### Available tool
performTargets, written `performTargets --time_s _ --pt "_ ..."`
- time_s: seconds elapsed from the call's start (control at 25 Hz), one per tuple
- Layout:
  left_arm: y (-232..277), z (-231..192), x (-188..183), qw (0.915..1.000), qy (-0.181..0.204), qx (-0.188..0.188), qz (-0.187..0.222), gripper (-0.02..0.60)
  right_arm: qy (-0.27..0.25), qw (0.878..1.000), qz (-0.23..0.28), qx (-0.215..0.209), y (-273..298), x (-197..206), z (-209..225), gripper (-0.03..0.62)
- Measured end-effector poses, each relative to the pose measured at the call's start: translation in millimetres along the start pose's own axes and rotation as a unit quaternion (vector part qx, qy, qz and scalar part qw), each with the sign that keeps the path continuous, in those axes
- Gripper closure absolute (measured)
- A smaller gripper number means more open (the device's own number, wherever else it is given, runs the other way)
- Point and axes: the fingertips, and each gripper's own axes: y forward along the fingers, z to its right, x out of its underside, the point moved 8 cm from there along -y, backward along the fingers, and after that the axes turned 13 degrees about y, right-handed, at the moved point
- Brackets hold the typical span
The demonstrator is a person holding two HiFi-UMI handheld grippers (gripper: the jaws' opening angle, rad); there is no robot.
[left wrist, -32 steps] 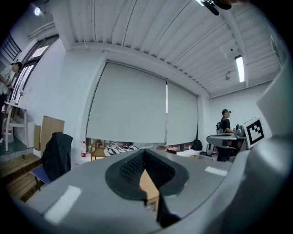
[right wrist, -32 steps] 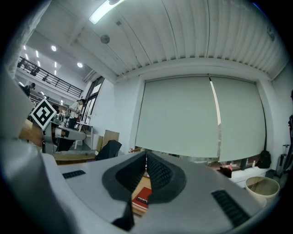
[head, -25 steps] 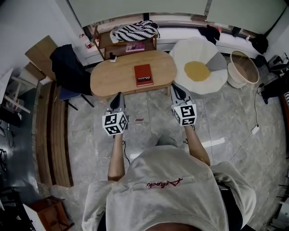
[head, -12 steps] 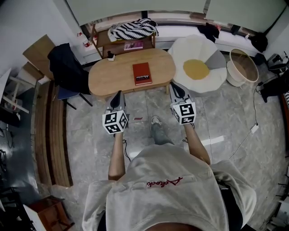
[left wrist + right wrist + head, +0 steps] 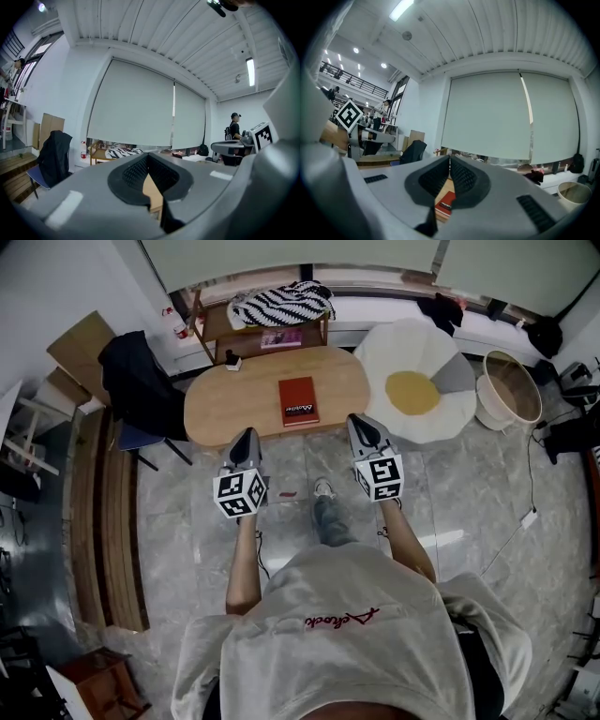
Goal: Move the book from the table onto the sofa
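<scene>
A red book (image 5: 298, 400) lies flat near the middle of the oval wooden table (image 5: 225, 404). Both grippers hover over the floor just short of the table's near edge. My left gripper (image 5: 246, 439) is shut and empty, left of the book. My right gripper (image 5: 360, 424) is shut and empty too, right of the book. In the right gripper view the shut gripper (image 5: 450, 159) has the book (image 5: 446, 205) showing under its pads. In the left gripper view the shut gripper (image 5: 148, 157) has only the table's wood (image 5: 151, 193) below it. A fried-egg-shaped white and yellow sofa cushion (image 5: 412, 381) lies right of the table.
A chair with a dark jacket (image 5: 141, 381) stands left of the table. Behind it is a low shelf with a zebra-striped cloth (image 5: 279, 304). A round basket (image 5: 511, 385) sits at the far right, wooden boards (image 5: 108, 521) along the left. My shoe (image 5: 324, 489) is on the floor between the grippers.
Both grippers have moved forward to the table's near edge, still shut. My leg and shoe have stepped forward into view between them.
</scene>
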Motion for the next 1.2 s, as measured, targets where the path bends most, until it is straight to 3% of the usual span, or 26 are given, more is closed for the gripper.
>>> performTargets --time_s 1.2 --pt "220 -62 -39 0.9997 0.015 -0.008 -0.015 0.572 0.020 1.000 -0.004 -0.015 199 -33 128 0.585"
